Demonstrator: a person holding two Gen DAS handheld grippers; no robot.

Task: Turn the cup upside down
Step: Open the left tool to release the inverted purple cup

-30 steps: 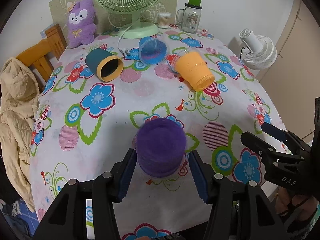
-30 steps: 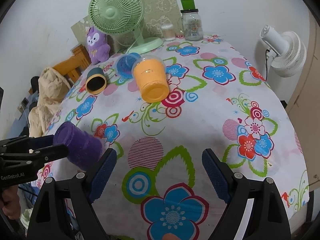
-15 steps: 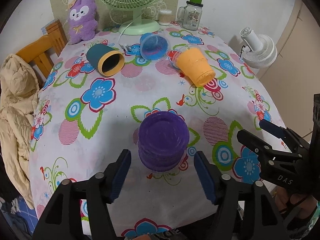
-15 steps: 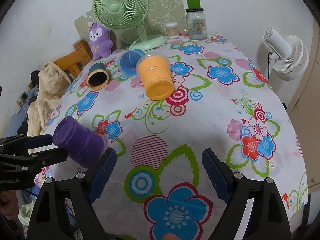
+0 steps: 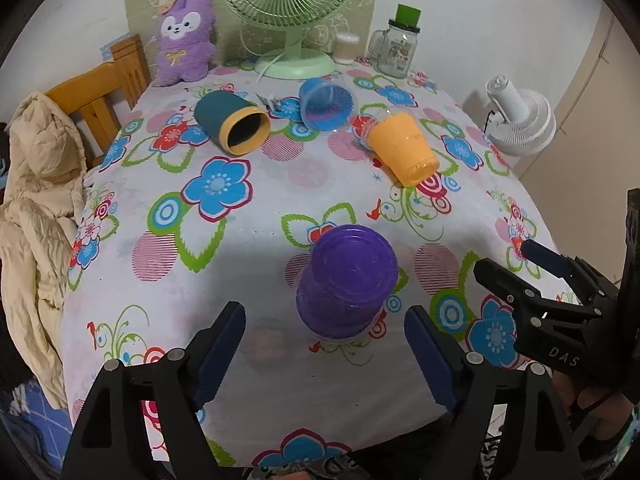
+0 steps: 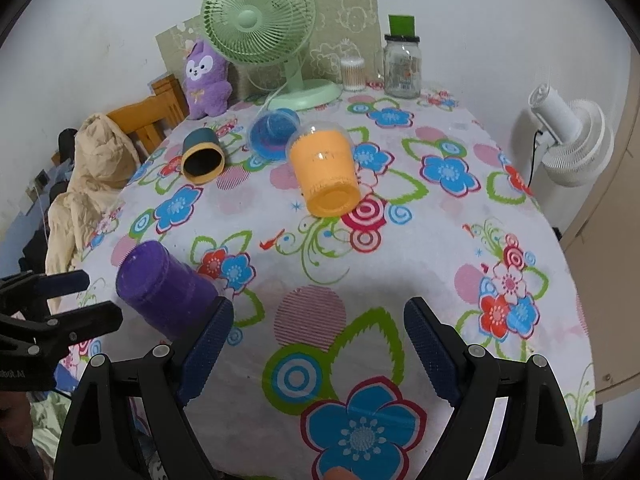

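A purple cup (image 5: 344, 284) stands upside down on the flowered tablecloth (image 5: 168, 280) near the front edge; it also shows in the right wrist view (image 6: 164, 290). My left gripper (image 5: 324, 356) is open and empty, just behind the cup, its jaws apart from it. My right gripper (image 6: 318, 344) is open and empty over the cloth to the cup's right. An orange cup (image 5: 402, 150), a blue cup (image 5: 326, 104) and a dark green cup with a yellow rim (image 5: 232, 124) lie on their sides farther back.
A green desk fan (image 5: 290, 8), a purple plush toy (image 5: 184, 36), a glass jar with green lid (image 5: 396, 46) and a swab box (image 5: 346, 48) stand along the back. A wooden chair with a beige jacket (image 5: 36, 208) is left. A white fan (image 5: 520, 120) is right.
My left gripper has opened wider and drawn back from the purple cup, which now stands free, bottom up. The right gripper has stayed open in about the same place.
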